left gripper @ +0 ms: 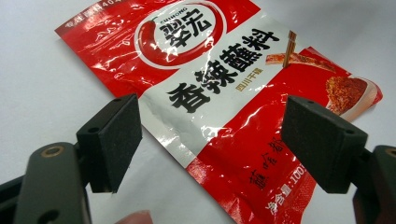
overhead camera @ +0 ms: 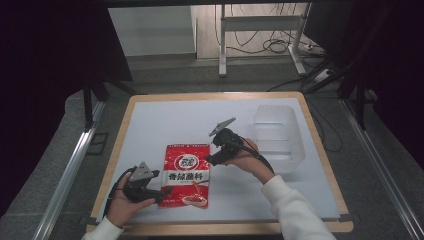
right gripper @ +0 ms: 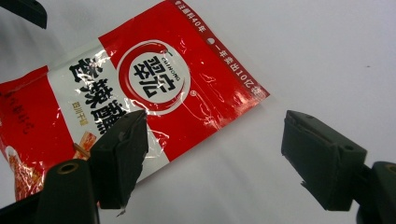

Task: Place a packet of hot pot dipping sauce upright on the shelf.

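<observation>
A flat red and white seasoning pouch [overhead camera: 187, 175] with black Chinese lettering lies on the white table top. My left gripper [overhead camera: 166, 192] sits at the pouch's near left corner, open; in the left gripper view its jaws straddle the pouch [left gripper: 224, 93] edge, with the left gripper [left gripper: 212, 140] holding nothing. My right gripper [overhead camera: 209, 161] hovers at the pouch's right edge, open; in the right gripper view the pouch [right gripper: 140, 93] lies to the left under the right gripper [right gripper: 215, 154], and the gap is over bare table.
A clear plastic bin [overhead camera: 277, 136] stands at the table's right, just beyond the right hand. The white mat [overhead camera: 165, 120] has a wooden border. Cables and a metal stand [overhead camera: 260, 30] lie on the floor beyond the table.
</observation>
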